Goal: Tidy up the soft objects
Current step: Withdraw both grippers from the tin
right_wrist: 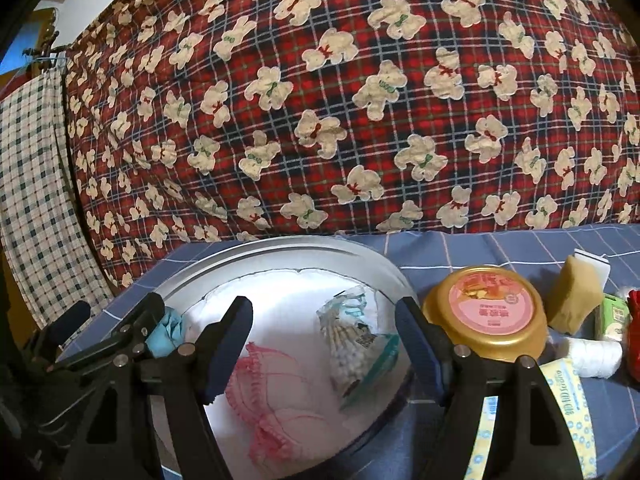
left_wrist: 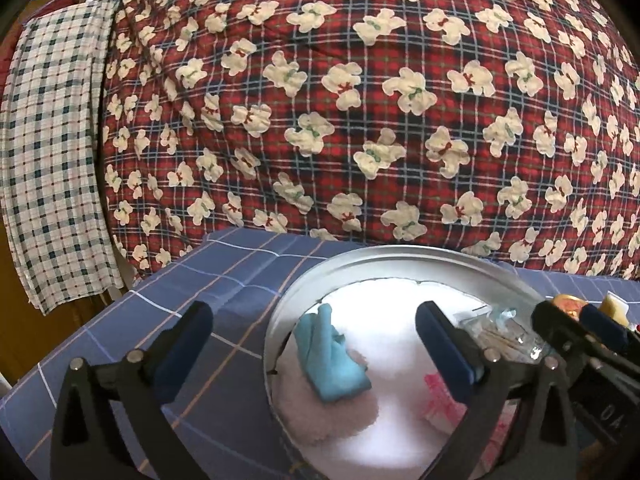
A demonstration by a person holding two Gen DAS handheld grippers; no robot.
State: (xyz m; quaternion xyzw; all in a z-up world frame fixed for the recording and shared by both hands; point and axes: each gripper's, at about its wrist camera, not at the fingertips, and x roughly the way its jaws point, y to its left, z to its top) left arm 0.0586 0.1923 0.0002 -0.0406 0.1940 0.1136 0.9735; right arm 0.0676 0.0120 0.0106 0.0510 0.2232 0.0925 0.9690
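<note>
Blue cloth (left_wrist: 334, 354) lies in basin (left_wrist: 304, 276) nr left rim; both claws apart, empty.

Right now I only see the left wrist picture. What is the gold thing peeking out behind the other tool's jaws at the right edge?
Observer: A round gold tub with a pink lid. It stands on the blue checked cloth, just right of the basin.
Operator: Anything past it?
Observer: A yellow sponge with a white backing, propped up to the tub's right.
Operator: And the clear packet in the basin?
Observer: It is a bag of cotton swabs, lying beside a pink net.
</note>
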